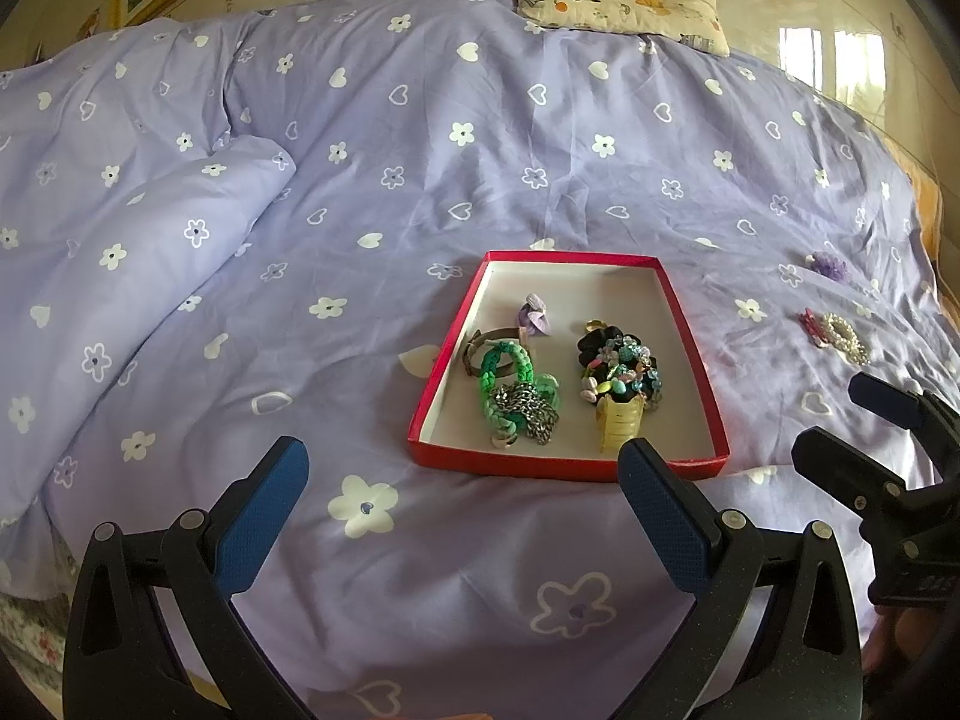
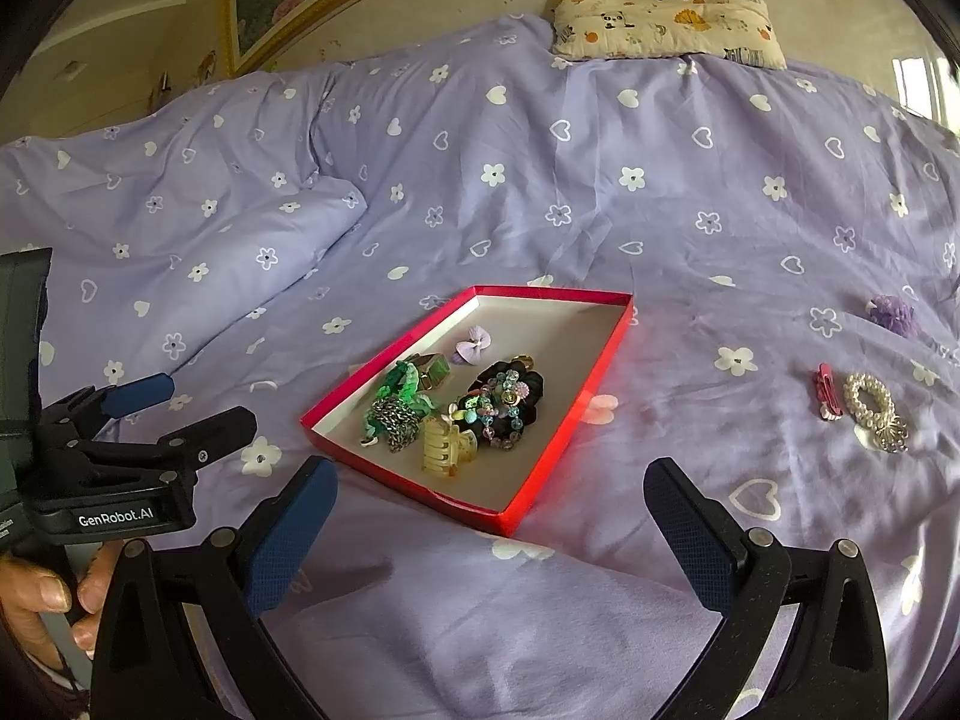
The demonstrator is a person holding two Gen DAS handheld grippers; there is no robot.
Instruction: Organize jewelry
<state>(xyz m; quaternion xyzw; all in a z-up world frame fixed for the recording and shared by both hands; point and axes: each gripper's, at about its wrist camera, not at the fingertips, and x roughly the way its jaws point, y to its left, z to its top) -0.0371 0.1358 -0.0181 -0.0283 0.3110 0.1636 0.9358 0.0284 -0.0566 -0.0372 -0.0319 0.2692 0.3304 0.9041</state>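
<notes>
Red cardboard walls frame the shallow tray (image 2: 564,450) lying on a lilac flowered duvet (image 2: 540,180), just ahead of both tongs; the left gripper (image 1: 462,510) and the right gripper (image 2: 492,528) each hang above the bedding with fingers spread wide and nothing between them; the tray sits ahead and slightly right of the left tool, ahead and slightly left of the right one; already inside lie a green braided bracelet (image 1: 510,378) tangled with a silver chain (image 1: 531,414), a beaded black scrunchie (image 2: 507,405), a pale yellow claw clip (image 2: 444,447) and a small lilac bow (image 2: 471,343); three pieces remain loose on the duvet, well off to the right of the right gripper: a pearl scrunchie (image 2: 870,405) touching a red hair clip (image 2: 827,399), and farther away a purple flower piece (image 2: 894,313); the pearl scrunchie looks light and springy, its smooth beads likely to slip, so pinching across one side of the ring, away from the metal ornament at its near end, seems safest; the red clip appears thin, stiff and flat against soft fabric, so a grip across its narrow width may drag duvet with it; the purple piece looks soft and should yield to a gentle squeeze at its middle; a patterned pillow (image 2: 666,15) rests at the far end of the bed.
</notes>
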